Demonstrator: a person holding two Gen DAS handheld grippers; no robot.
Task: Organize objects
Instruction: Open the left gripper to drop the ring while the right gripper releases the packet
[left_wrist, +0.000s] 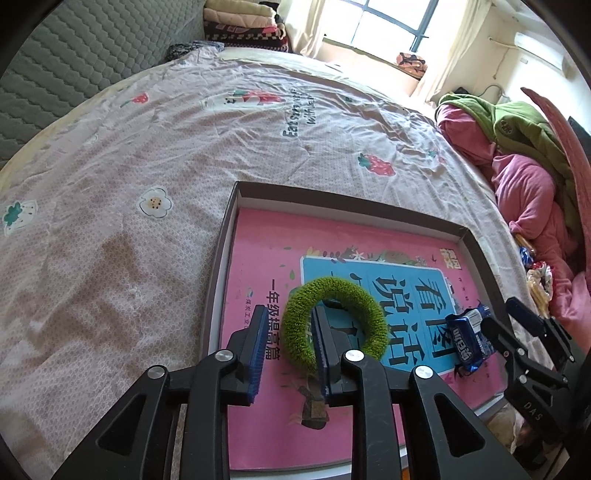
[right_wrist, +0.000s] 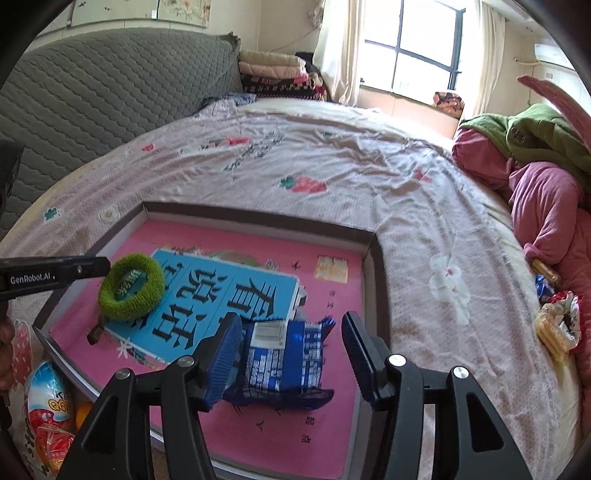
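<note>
Green hair tie (left_wrist: 334, 325) lay on the pink book (left_wrist: 266, 258) inside the shallow box (left_wrist: 347, 206), on the bed. Left gripper (left_wrist: 290, 350) was parted: one pad sat inside the ring, the other outside, neither pressing it. Looked let go. Blue snack packet (right_wrist: 284, 354) lay on the same book, between the spread fingers of the right gripper (right_wrist: 291, 354); left pad was touching or nearly so, right pad stood clear, so not pinched. Judgement: two items were in the box and both placements were essentially done. Left: more wrapped snacks (right_wrist: 554, 317) sat at the bed's edge by the pink bedding (right_wrist: 546, 206), plus a snack bag (right_wrist: 44, 398) outside the box's near corner. Well short of finished.
</note>
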